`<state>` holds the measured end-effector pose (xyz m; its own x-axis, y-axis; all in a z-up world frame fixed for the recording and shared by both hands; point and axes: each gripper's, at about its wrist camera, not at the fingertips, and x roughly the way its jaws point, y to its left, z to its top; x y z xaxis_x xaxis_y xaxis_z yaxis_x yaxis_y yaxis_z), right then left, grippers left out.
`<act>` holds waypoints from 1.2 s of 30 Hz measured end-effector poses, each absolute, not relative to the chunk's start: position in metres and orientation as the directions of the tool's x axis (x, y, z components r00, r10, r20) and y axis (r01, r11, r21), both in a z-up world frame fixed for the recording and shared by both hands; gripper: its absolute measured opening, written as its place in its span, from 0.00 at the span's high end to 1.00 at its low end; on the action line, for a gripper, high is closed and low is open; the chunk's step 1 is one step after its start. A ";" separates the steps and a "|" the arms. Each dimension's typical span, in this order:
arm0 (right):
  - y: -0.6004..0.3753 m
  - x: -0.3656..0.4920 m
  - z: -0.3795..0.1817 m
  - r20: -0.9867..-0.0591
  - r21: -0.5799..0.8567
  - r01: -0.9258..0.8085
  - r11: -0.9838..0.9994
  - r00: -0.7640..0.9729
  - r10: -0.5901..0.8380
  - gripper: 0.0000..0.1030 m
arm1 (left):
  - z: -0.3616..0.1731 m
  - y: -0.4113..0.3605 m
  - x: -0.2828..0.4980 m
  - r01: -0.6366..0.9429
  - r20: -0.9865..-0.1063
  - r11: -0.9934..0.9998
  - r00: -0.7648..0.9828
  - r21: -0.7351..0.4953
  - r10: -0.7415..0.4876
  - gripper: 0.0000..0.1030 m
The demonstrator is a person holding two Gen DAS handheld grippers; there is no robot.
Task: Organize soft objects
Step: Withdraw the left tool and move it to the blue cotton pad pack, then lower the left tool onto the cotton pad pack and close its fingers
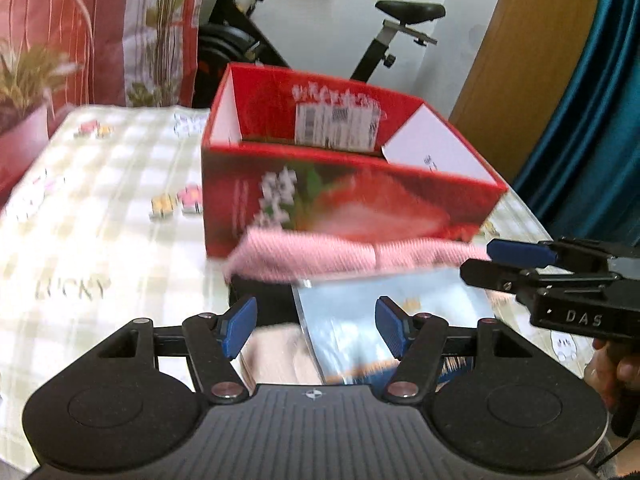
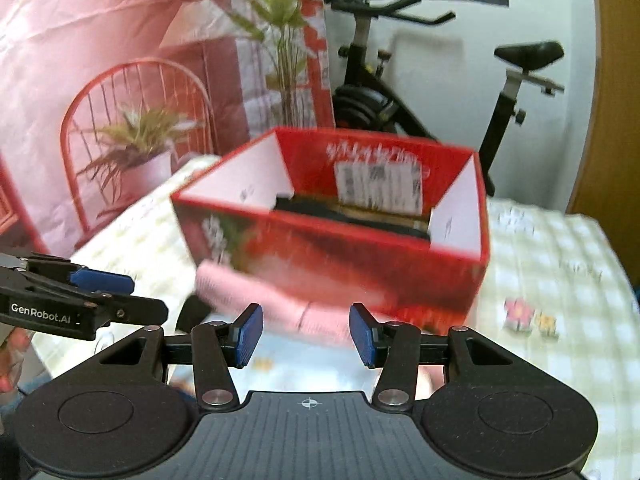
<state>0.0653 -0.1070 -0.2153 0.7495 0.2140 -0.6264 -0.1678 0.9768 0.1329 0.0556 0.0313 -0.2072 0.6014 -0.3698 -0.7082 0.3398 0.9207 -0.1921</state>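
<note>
**Pink knit cloth at the box front: handling assessment**

We find a pink ribbed knit cloth lying in front of the red cardboard box, touching its front wall, on the checked tabletop. It partly overlies a glossy printed sheet nearer to us. Both views are blurred, so we cannot tell whether the cloth is folded or bunched.

The left gripper stands with its fingers wide apart and holds nothing. The right gripper is likewise spread, with nothing between its blue pads. In the left view the right gripper's tips sit at the cloth's right end; we cannot tell whether they touch it.

We judge the cloth light, limp and compressible, with a ribbed surface that should grip well against the pads. It will sag and trail if taken by one corner. We recommend pinching a thick fold near the middle, or one end with each gripper, taking care not to catch the slippery sheet beneath. The box is open at the top, with something dark already inside.
</note>
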 end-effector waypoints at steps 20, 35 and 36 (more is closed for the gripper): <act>-0.099 0.020 -0.250 -0.681 0.195 -0.156 0.968 0.689 0.248 0.56 | -0.249 0.028 0.017 0.308 -0.733 0.911 0.546 -0.274 -0.406 0.35; -0.105 0.011 -0.259 -0.713 0.226 -0.126 0.966 0.654 0.252 0.56 | -0.266 0.024 0.017 0.316 -0.733 0.879 0.488 -0.358 -0.474 0.35; -0.104 0.010 -0.260 -0.713 0.226 -0.125 0.966 0.655 0.251 0.56 | -0.267 0.024 0.017 0.317 -0.733 0.876 0.484 -0.363 -0.478 0.35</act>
